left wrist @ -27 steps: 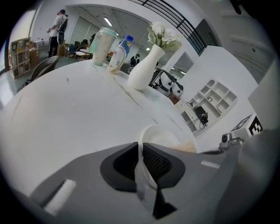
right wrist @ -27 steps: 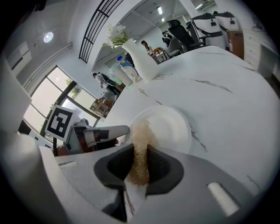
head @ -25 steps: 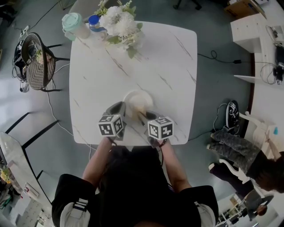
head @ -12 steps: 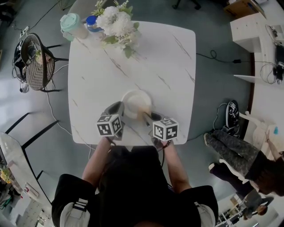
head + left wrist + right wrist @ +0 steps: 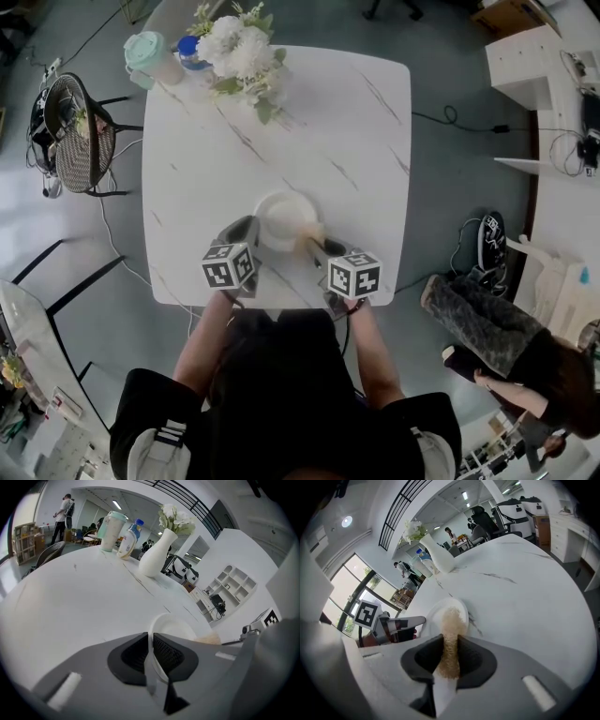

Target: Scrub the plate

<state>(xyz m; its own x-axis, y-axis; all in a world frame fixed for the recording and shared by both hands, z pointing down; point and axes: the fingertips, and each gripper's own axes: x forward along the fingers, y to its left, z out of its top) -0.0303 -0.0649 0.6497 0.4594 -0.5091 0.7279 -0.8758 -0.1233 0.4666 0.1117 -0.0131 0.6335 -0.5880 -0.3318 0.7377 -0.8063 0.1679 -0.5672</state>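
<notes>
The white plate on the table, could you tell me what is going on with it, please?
A person at the white table holds a gripper in each hand. The left gripper is clamped on the rim of the white plate, steadying it. The right gripper is shut on a tan scrubber, whose far end lies on the plate's inside. A vase of flowers stands at the far corner.

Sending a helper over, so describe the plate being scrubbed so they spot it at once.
On the white marbled table, look at the near edge by the person. The round white plate lies there, its rim in the left gripper, a tan scrubber at its edge. The vase, cup and bottle stand far off.
</notes>
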